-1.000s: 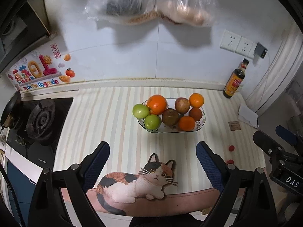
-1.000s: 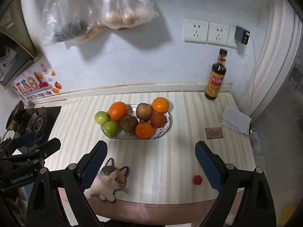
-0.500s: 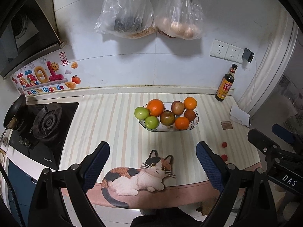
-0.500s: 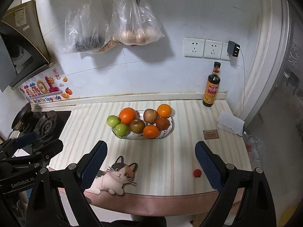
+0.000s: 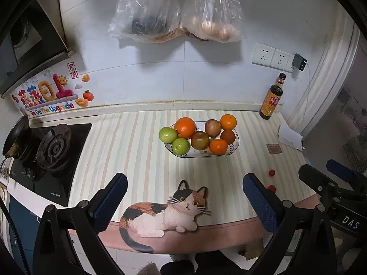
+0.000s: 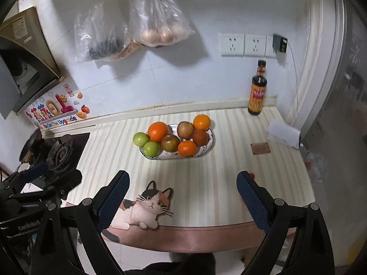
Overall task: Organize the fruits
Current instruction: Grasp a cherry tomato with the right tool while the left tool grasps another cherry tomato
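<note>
Left wrist: fruit bowl (image 5: 232, 147) lies well beyond the spread, empty left hand-held gripper (image 5: 183, 197).

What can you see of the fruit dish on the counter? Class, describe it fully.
The fruit dish is a shallow oval of clear or pale material with a small dark pattern along its rim. It sits flat on the striped counter, mid-way back, holding two green apples, three oranges and three brownish-red fruits. Nothing else touches it.

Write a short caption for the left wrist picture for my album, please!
Open left gripper above a cat sticker, facing a fruit bowl of oranges and apples.
</note>
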`<state>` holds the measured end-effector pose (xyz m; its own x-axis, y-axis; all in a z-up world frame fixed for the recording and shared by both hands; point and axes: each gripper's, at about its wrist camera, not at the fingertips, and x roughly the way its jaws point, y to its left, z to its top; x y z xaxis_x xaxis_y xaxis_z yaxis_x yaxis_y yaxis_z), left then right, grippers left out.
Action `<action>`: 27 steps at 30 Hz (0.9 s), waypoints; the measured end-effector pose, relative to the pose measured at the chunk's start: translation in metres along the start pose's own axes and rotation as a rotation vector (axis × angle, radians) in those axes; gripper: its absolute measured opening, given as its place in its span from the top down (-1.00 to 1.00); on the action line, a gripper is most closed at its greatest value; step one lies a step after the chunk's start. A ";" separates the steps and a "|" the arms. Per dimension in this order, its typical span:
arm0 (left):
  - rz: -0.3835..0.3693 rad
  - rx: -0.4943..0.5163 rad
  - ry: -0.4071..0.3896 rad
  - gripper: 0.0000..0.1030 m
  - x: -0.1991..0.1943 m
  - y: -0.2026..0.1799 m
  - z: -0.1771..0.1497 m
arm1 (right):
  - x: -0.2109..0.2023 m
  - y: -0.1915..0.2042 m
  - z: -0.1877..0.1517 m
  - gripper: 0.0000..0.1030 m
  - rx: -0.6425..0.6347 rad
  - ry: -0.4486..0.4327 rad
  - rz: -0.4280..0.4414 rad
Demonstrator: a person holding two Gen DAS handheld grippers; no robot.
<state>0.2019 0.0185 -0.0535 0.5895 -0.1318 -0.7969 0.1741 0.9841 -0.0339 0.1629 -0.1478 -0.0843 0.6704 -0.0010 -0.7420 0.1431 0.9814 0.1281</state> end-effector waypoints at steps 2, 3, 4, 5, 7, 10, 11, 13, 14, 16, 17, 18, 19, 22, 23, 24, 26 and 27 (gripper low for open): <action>0.006 -0.005 0.012 -1.00 0.012 -0.008 0.004 | 0.011 -0.017 0.003 -0.88 0.031 0.017 0.010; 0.012 -0.007 0.020 -1.00 0.019 -0.011 0.006 | 0.017 -0.025 0.004 -0.88 0.047 0.021 0.016; 0.021 -0.010 0.030 -1.00 0.028 -0.016 0.009 | 0.027 -0.039 0.005 -0.88 0.071 0.033 0.011; 0.027 -0.013 0.042 -1.00 0.036 -0.021 0.011 | 0.037 -0.051 0.006 -0.88 0.089 0.050 0.005; 0.033 -0.015 0.068 -1.00 0.058 -0.035 0.016 | 0.055 -0.078 0.004 -0.88 0.129 0.073 -0.007; 0.053 0.002 0.113 -1.00 0.094 -0.060 0.022 | 0.090 -0.123 -0.003 -0.88 0.166 0.115 -0.050; 0.062 0.012 0.130 -1.00 0.109 -0.070 0.024 | 0.101 -0.136 -0.006 -0.88 0.176 0.132 -0.064; 0.079 0.033 0.171 -1.00 0.136 -0.088 0.026 | 0.129 -0.161 -0.014 -0.88 0.191 0.172 -0.081; 0.084 0.043 0.190 -1.00 0.148 -0.095 0.026 | 0.146 -0.175 -0.019 -0.88 0.195 0.202 -0.096; 0.099 0.073 0.238 -1.00 0.174 -0.112 0.025 | 0.180 -0.193 -0.032 -0.87 0.191 0.262 -0.101; 0.099 0.091 0.265 -1.00 0.187 -0.121 0.023 | 0.192 -0.199 -0.038 -0.86 0.194 0.283 -0.097; 0.099 0.103 0.284 -1.00 0.196 -0.127 0.021 | 0.203 -0.204 -0.044 -0.78 0.195 0.302 -0.088; 0.101 0.118 0.308 -1.00 0.207 -0.135 0.018 | 0.217 -0.208 -0.051 -0.60 0.194 0.326 -0.075; 0.104 0.159 0.369 -1.00 0.233 -0.153 0.011 | 0.253 -0.215 -0.073 -0.28 0.210 0.393 -0.024; 0.104 0.170 0.387 -1.00 0.241 -0.159 0.009 | 0.259 -0.215 -0.078 -0.28 0.218 0.399 -0.007; 0.103 0.180 0.406 -1.00 0.248 -0.164 0.008 | 0.264 -0.216 -0.084 -0.24 0.223 0.404 0.005; 0.108 0.193 0.431 -1.00 0.258 -0.172 0.006 | 0.275 -0.215 -0.094 -0.18 0.231 0.419 0.039; 0.103 0.197 0.445 -1.00 0.262 -0.177 0.005 | 0.278 -0.213 -0.098 -0.09 0.224 0.421 0.043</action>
<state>0.3297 -0.1908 -0.2533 0.2253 0.0710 -0.9717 0.3036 0.9426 0.1393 0.2473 -0.3386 -0.3822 0.3324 0.1623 -0.9291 0.3065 0.9130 0.2691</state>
